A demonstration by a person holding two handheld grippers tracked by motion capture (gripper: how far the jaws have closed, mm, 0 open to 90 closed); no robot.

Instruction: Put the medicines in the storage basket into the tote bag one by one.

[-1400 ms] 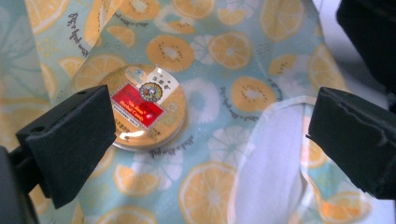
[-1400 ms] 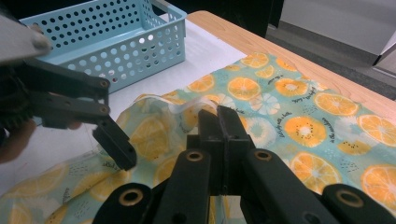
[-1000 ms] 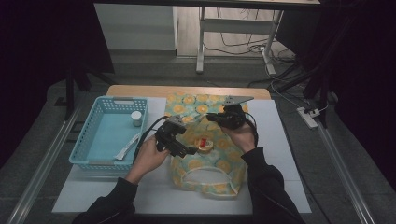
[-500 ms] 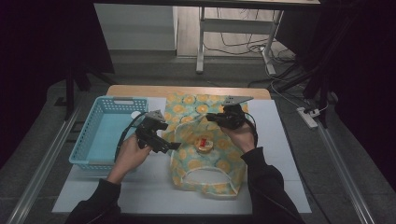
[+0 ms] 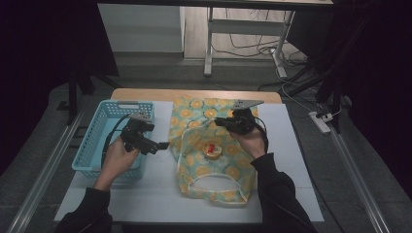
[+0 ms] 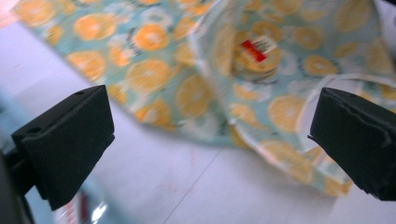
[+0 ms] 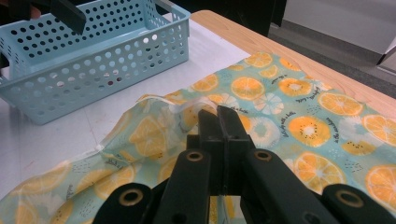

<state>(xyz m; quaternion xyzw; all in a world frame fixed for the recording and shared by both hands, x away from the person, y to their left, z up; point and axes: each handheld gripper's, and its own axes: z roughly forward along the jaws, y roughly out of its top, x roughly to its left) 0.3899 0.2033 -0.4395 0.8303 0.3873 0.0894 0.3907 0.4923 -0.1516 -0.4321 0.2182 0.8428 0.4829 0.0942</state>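
A cloth bag (image 5: 194, 114) printed with orange slices lies on the white mat, its mouth held up. My right gripper (image 5: 219, 121) is shut on the bag's rim (image 7: 187, 105) and lifts it; in the right gripper view the jaws (image 7: 218, 119) meet on the fabric. A small round container with a red label (image 5: 212, 149) rests inside the bag, and the left gripper view shows it too (image 6: 257, 51). My left gripper (image 5: 158, 144) hovers open by the basket's right wall, left of the bag. Nothing is between its wide jaws (image 6: 212, 116).
A light blue perforated basket (image 5: 94, 138) stands at the mat's left, also in the right gripper view (image 7: 93, 56). The bag's white cord loop (image 5: 214, 179) lies toward the near edge. A wooden table edge (image 5: 145, 93) runs along the far side.
My left gripper has drawn back leftward from the bag's mouth to the basket's right side. The right gripper, the bag and the round container have stayed put.
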